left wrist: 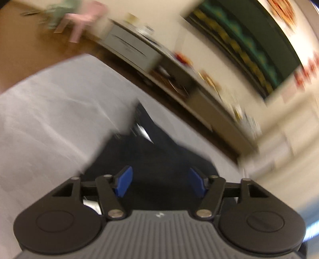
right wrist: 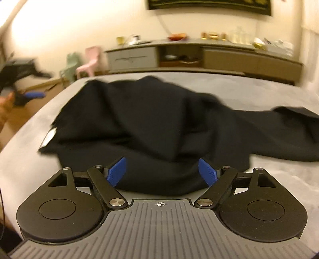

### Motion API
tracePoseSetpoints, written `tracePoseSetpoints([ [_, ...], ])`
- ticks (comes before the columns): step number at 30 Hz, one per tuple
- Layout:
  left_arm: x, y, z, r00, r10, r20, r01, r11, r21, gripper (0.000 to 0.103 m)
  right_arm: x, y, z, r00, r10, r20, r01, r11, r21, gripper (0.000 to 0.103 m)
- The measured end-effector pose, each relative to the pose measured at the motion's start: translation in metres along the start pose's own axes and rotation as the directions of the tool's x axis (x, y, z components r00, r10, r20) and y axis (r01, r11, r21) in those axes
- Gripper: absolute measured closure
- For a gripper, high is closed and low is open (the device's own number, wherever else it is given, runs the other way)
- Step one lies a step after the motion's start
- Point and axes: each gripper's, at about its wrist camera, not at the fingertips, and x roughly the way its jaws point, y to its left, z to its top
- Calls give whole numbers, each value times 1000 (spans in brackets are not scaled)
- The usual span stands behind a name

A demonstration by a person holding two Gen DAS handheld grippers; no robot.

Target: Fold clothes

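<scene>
The black garment (right wrist: 151,127) lies rumpled mid-frame on the grey bed (right wrist: 259,87) — no neat fold visible; left gripper (left wrist: 159,184) and right gripper (right wrist: 161,172) gape wide, holding nothing.

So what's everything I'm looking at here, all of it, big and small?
black garment: one, black, lying rumpled on the grey bed, with a small white label at its left edge
bed: one, grey cover, fills the foreground
sideboard: one, long, grey and brown, against the far wall, small items on top too blurred to name
child's chair: two, one pink, one pale green, on the wooden floor left of the sideboard
wall hanging: one, dark with yellow pattern, above the sideboard
left gripper: one, black with blue pads, open above the garment
right gripper: one, same colours, open, nothing between its pads
</scene>
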Motion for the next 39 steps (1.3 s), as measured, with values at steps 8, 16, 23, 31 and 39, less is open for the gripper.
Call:
tracePoseSetpoints([
  [8, -2, 27, -65, 985, -24, -170, -4, 987, -162, 30, 52, 108, -8, 983, 171, -64, -180, 844, -505, 12],
  [16, 27, 69, -68, 966, -14, -259, -74, 941, -329, 31, 74, 121, 9, 969, 191, -154, -238, 882, -406, 103],
  [23, 33, 72, -60, 984, 41, -174, -100, 934, -343, 100, -34, 45, 20, 984, 150, 93, -116, 947, -299, 103],
  [31, -41, 132, -17, 966, 206, 159, -90, 836, -542, 101, -165, -133, 4, 954, -252, 165, 270, 958, -98, 103],
  [39, -34, 146, -23, 979, 189, 82, -105, 801, -589, 80, -175, -194, -8, 856, -511, 76, 509, 859, 55, 36],
])
